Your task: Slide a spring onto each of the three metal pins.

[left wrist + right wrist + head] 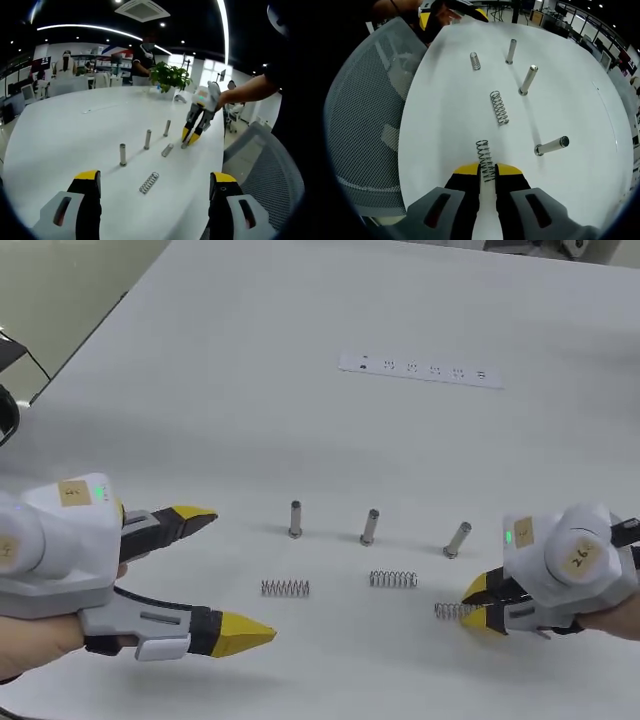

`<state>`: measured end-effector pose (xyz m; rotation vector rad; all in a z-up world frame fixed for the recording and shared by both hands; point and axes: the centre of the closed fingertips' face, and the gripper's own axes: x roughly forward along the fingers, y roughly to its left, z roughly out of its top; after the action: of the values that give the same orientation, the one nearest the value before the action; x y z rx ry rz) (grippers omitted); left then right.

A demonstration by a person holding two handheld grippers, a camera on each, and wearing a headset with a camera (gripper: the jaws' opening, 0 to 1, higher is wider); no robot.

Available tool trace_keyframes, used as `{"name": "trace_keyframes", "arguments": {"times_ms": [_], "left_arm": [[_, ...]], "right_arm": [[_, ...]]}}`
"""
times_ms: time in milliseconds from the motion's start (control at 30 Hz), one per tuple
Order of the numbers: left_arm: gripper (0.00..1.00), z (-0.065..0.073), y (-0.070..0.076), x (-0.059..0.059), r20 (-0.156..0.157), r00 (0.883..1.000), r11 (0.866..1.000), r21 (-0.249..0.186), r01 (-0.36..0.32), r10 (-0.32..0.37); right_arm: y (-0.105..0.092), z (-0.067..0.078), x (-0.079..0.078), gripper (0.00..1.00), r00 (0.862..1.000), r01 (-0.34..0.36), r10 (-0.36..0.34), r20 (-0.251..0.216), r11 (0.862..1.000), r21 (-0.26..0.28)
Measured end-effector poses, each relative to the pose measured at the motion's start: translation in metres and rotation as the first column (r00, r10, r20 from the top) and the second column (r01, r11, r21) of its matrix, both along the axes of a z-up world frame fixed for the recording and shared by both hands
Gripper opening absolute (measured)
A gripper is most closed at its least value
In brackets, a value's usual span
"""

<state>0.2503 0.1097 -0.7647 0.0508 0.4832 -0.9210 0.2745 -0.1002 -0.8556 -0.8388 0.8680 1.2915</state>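
The right claw (487,172) pinches a spring (484,150) by one end, so it may bend or pop free approaching the pin (551,146); the left claw (155,176) is spread.

Three metal pins (369,527) stand upright, bare, behind three lying springs (393,580).

Left gripper (243,573) fingers spread wide, right gripper (474,606) fingers closed on spring (448,610)
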Motion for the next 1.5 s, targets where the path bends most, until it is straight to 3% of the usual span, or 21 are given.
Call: {"name": "trace_keyframes", "arguments": {"times_ms": [933,1500], "left_arm": [[0.86,0.0,-0.004,-0.001,-0.004,1.0,1.0,-0.002,0.007,-0.007],[0.85,0.0,-0.007,-0.002,-0.006,1.0,1.0,-0.006,0.021,-0.021]], "right_arm": [[-0.001,0.001,-0.001,0.08,0.999,0.037,-0.037,-0.001,0.999,0.016],[0.003,0.013,0.0,0.08,0.999,0.049,-0.05,0.008,0.998,0.049]]}}
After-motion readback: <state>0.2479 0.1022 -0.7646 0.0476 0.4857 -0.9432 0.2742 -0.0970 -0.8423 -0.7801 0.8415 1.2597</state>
